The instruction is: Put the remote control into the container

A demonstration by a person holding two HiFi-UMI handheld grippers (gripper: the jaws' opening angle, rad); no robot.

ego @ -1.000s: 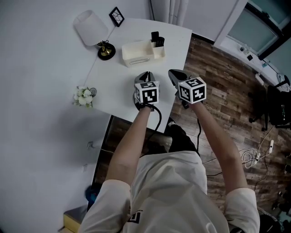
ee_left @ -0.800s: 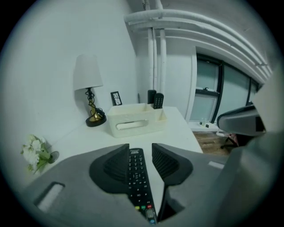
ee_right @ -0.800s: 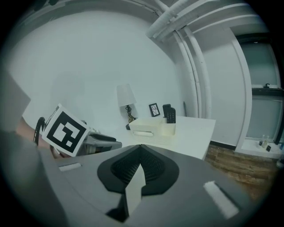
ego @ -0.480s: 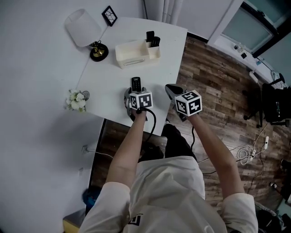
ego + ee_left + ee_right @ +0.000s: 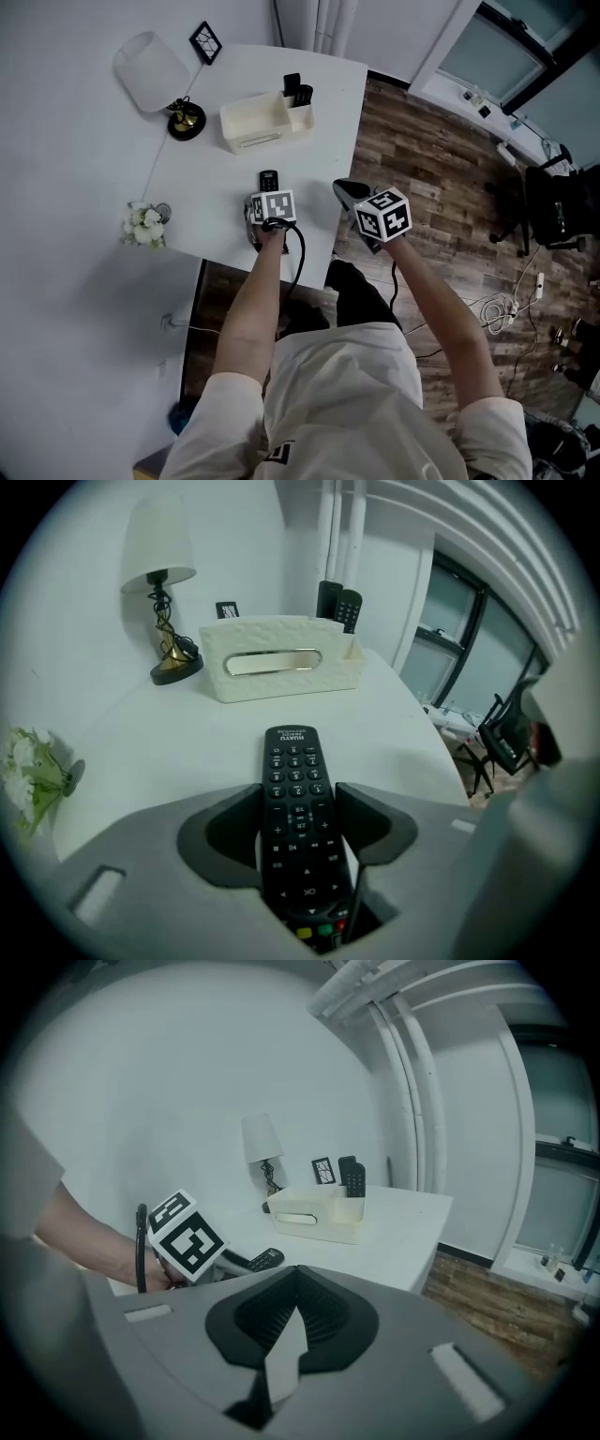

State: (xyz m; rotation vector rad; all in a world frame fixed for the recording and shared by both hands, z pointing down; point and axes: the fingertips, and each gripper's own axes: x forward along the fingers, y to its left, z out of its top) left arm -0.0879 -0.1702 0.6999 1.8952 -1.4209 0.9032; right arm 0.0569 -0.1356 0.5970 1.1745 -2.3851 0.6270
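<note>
The remote control's (image 5: 292, 761) near end is hidden under the left gripper (image 5: 300, 808), whose jaws have just opened around it, and two more remotes (image 5: 339, 602) stand half hidden in the container (image 5: 281, 663).

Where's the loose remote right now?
In the left gripper view, the remote lies on the table's near part, between the jaws of the left claw, which have just been opening; the container stands beyond it, toward the lamp.

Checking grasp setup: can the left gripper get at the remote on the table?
Likely yes: the left gripper has just been opening its jaws, which straddle the remote; nothing on the table blocks it.
</note>
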